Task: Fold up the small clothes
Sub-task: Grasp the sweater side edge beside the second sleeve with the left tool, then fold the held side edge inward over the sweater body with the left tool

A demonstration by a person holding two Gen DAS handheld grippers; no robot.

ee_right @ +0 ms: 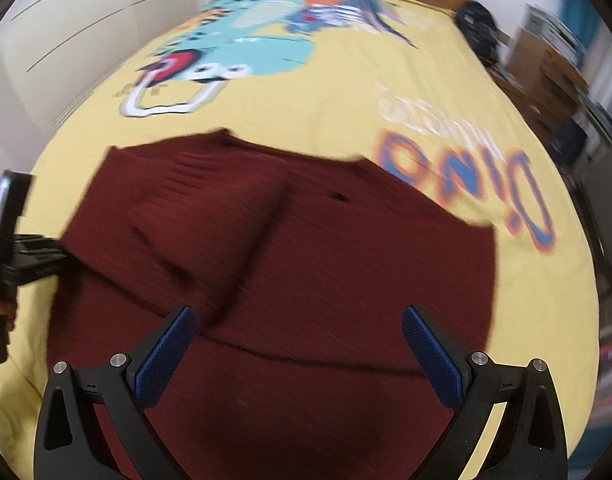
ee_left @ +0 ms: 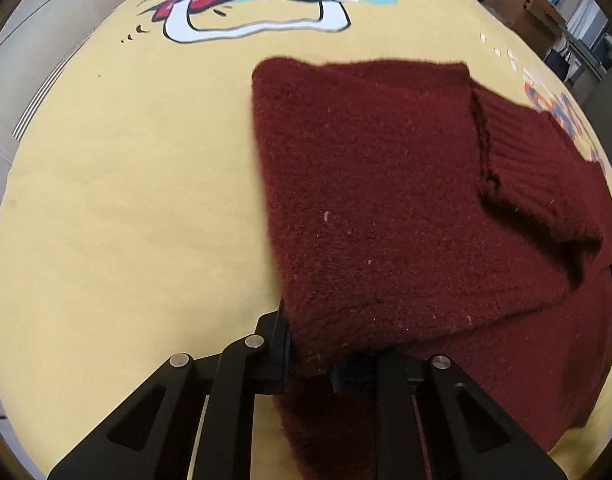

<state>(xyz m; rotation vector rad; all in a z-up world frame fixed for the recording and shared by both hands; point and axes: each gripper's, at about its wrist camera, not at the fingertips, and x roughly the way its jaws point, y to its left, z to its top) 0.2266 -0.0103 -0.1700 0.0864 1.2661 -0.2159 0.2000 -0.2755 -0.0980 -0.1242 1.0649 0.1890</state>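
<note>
The left gripper [ee_left: 310, 364] is closed on the near left edge of the dark red sweater [ee_left: 386, 200], and a fold of knit drapes over its fingers. The right gripper [ee_right: 298, 344] hangs with jaws wide apart above the sweater's middle, holding nothing. The sweater lies on the yellow bedspread [ee_left: 126, 200], near its front edge, long axis running left to right. Only the right wrist view, though blurred, shows the free right edge, which is nearer to the right gripper.
</note>
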